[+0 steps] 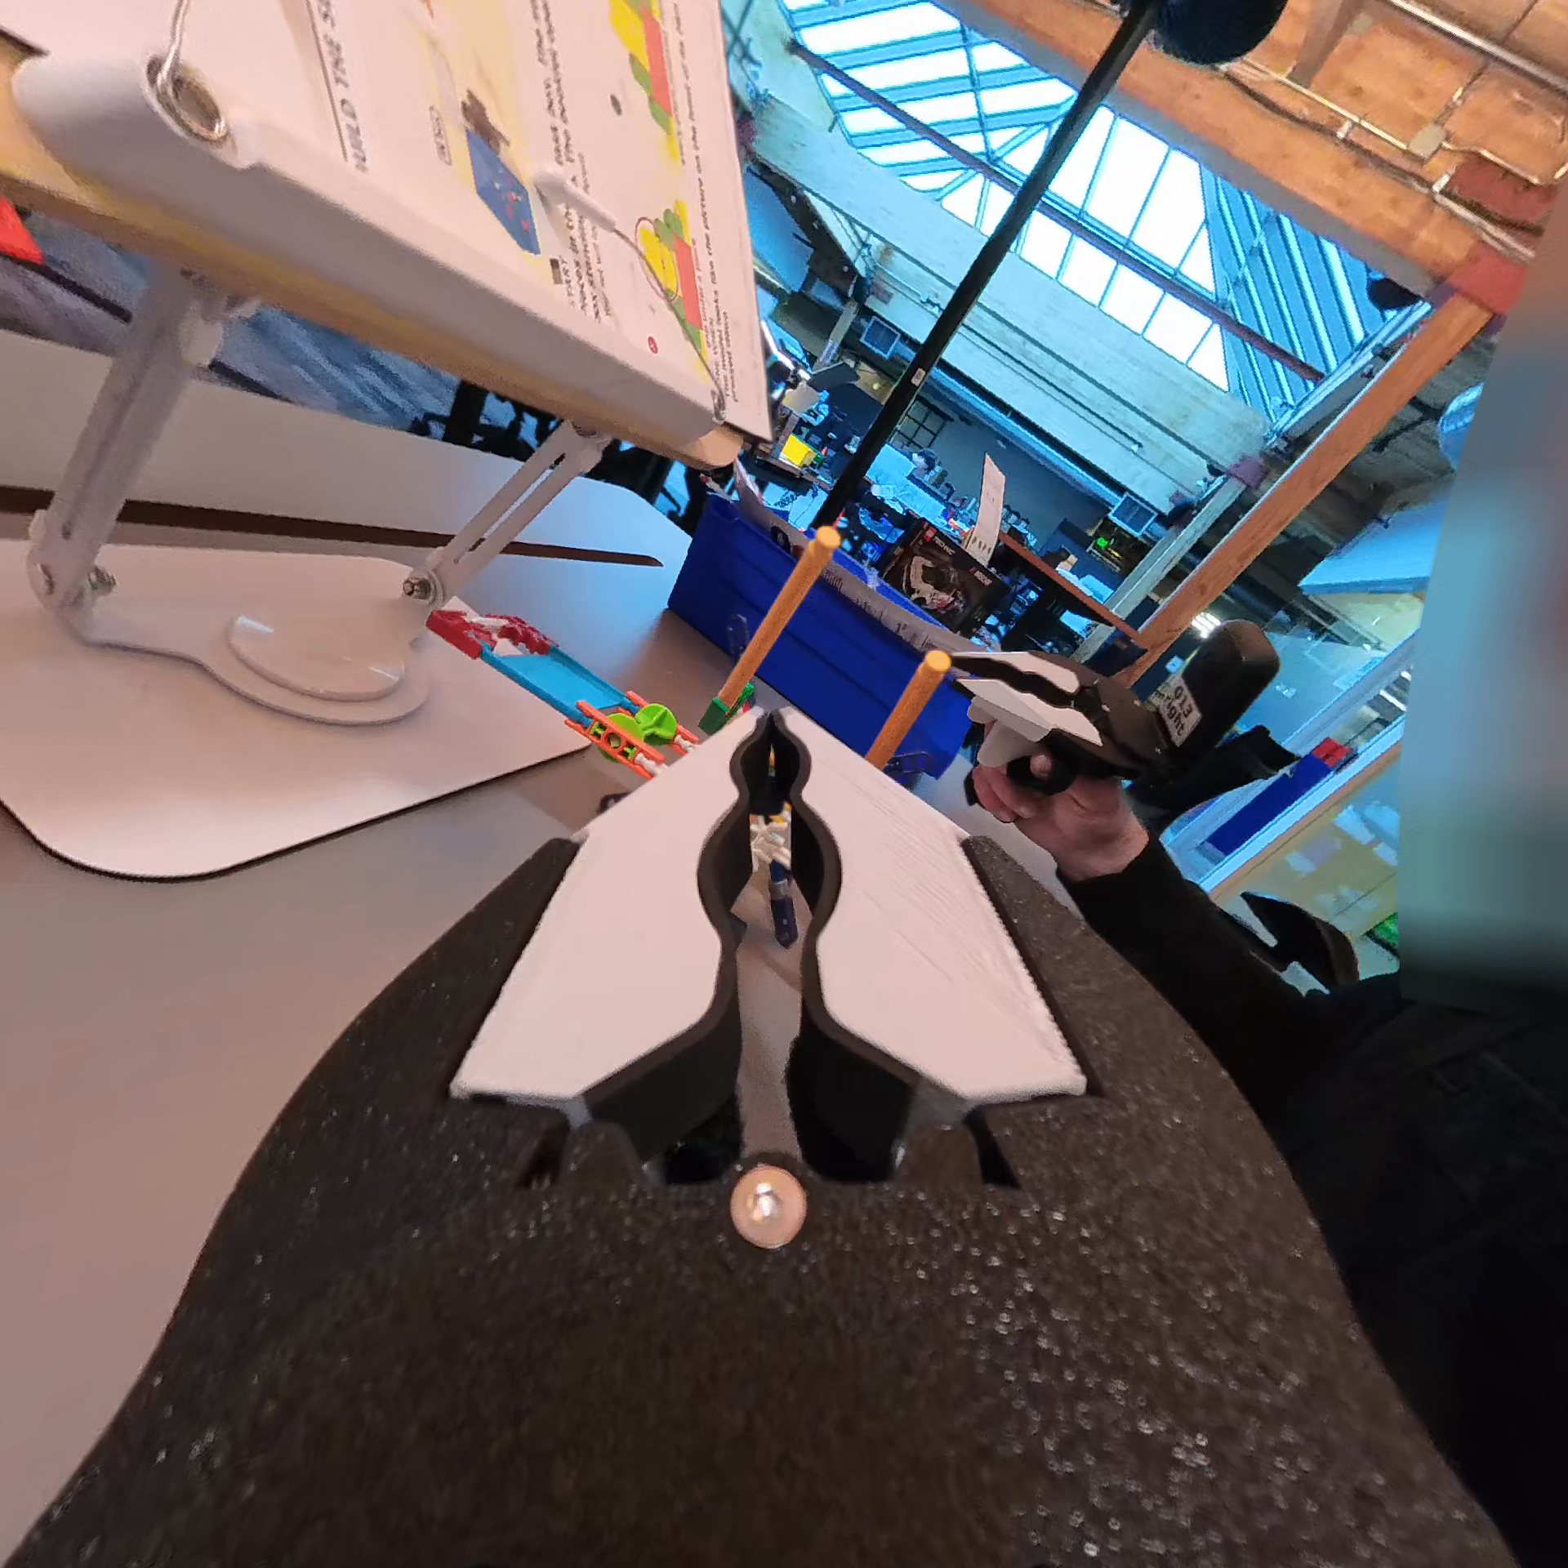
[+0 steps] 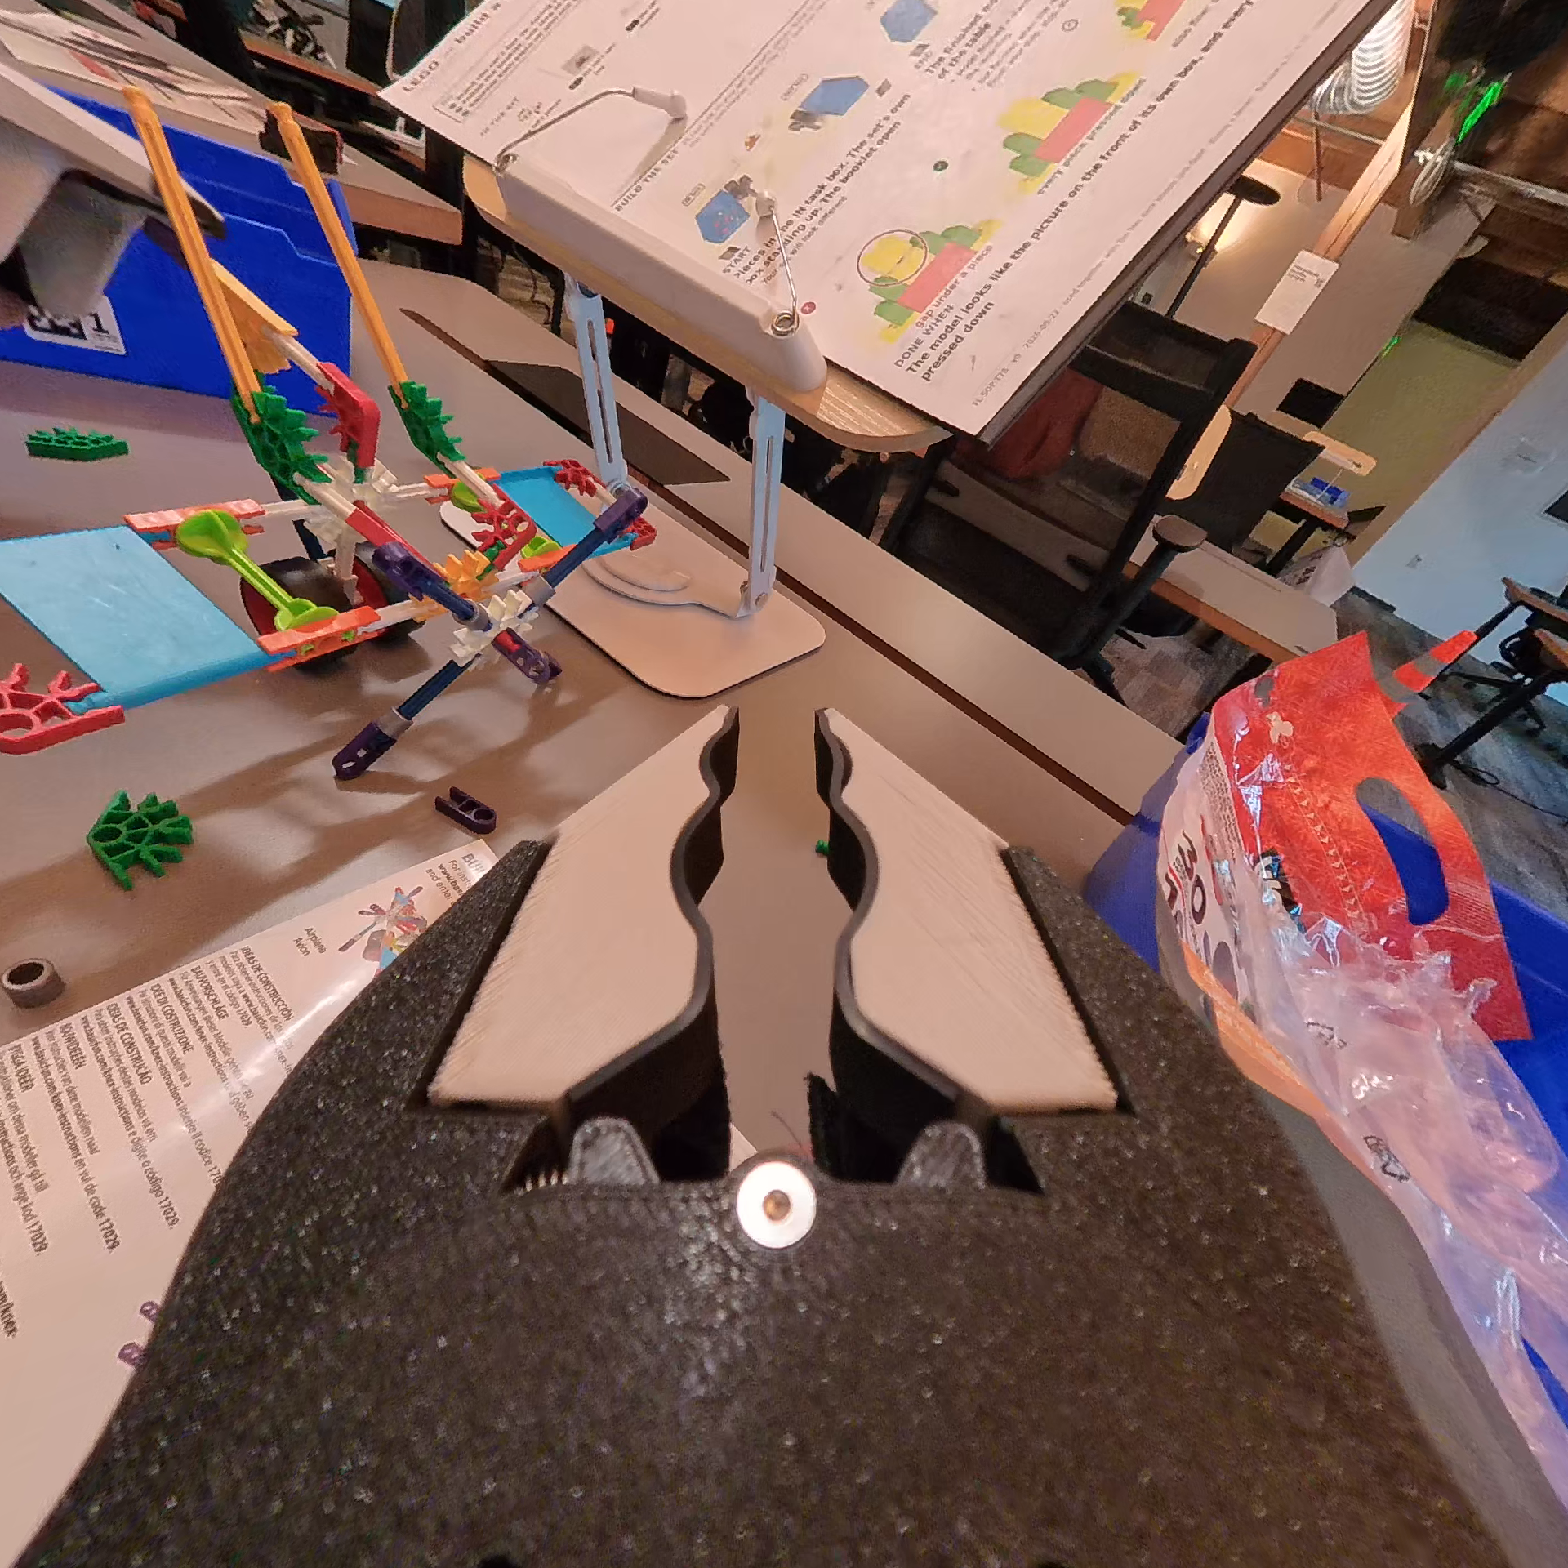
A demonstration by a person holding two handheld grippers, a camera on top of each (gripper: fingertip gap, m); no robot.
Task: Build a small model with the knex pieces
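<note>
My left gripper is shut, its fingertips meeting just above a colourful rod-and-connector toy model. A white connector and a dark blue rod show through the hollow between its fingers; I cannot tell whether the pads touch them. Two yellow rods of the model stand up on either side of the fingertips. My right gripper is open and empty over bare table, right of the model. In the left wrist view it is held by a hand, its tips next to the nearer yellow rod's end.
A white document stand with an instruction sheet stands behind the model. A blue bin lies beyond it. A red and clear plastic bag is at the right. A green connector, a purple piece and a booklet lie on the table. There is about 30 centimetres between the tips of the two grippers. My right gripper is the nearer one to the purple piece: about 15 centimetres, against 20 centimetres.
</note>
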